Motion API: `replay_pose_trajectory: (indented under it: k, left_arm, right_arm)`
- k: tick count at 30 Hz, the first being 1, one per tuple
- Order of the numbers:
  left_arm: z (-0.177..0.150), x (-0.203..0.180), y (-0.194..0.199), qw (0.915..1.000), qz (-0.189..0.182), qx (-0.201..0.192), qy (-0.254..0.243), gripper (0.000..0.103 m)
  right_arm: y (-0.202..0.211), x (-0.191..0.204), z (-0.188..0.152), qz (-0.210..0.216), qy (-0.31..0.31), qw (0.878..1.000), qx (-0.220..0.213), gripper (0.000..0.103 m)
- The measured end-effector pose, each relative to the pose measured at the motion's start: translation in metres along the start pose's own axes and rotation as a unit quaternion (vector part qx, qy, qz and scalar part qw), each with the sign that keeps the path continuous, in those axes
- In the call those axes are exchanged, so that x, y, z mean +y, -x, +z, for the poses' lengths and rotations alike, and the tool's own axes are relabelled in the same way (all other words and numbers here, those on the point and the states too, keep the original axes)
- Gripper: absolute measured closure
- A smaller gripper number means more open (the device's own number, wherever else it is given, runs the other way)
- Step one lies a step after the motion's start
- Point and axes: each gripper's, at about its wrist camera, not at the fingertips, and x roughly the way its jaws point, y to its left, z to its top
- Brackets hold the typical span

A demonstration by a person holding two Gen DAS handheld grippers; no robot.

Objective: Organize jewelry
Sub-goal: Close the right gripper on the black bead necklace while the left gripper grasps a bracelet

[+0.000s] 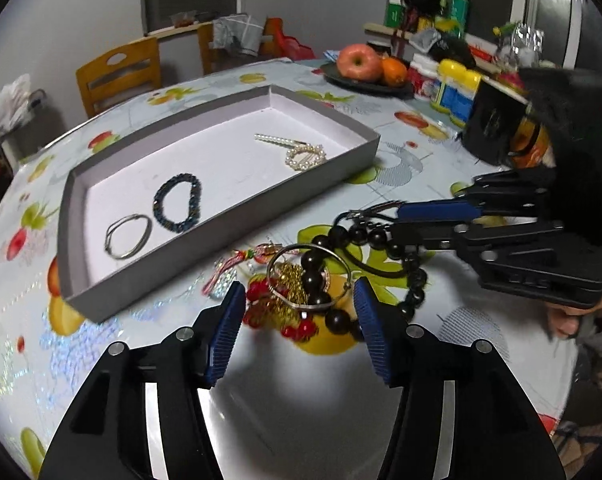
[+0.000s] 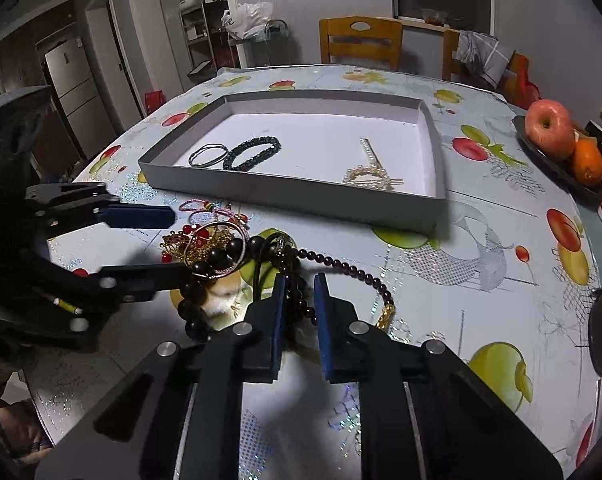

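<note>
right fingers pinching dark bead strand, left fingers spread around jewelry pile

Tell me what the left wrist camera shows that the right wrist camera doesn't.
Left wrist only: yellow-lidded jars behind the fruit plate.
Right wrist only: a dark red bead strand trailing from the right gripper, and a fridge.
Both: the grey tray holding a wire bangle, dark beaded bracelet and pearl clips, plus the tangled jewelry pile and the apple.
</note>
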Motion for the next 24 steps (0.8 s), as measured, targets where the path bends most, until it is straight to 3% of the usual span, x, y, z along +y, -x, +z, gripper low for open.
replay_pose_trajectory:
  k: [13,15,18,22,24]
  left_arm:
    - [0.008,-0.003,-0.017,0.9997,0.011,0.000,-0.021,0.044]
    - [0.007,-0.001,-0.015,0.9998,0.009,-0.004,-0.016,0.059]
    - [0.007,0.008,-0.009,0.9999,-0.011,-0.008,0.005,0.070]
    - [0.006,0.011,-0.006,0.9997,-0.019,-0.014,0.012,0.076]
    - [0.006,0.011,-0.006,0.9996,-0.019,-0.013,0.013,0.077]
  right_arm:
    - [0.006,-0.011,-0.009,0.002,-0.017,1.000,-0.003,0.089]
    - [0.009,-0.011,-0.009,0.002,-0.017,1.000,-0.007,0.089]
    - [0.011,-0.012,-0.008,0.002,-0.019,1.000,-0.011,0.089]
    - [0.014,-0.012,-0.008,0.002,-0.021,1.000,-0.015,0.090]
    - [0.014,-0.012,-0.008,0.003,-0.021,1.000,-0.015,0.095]
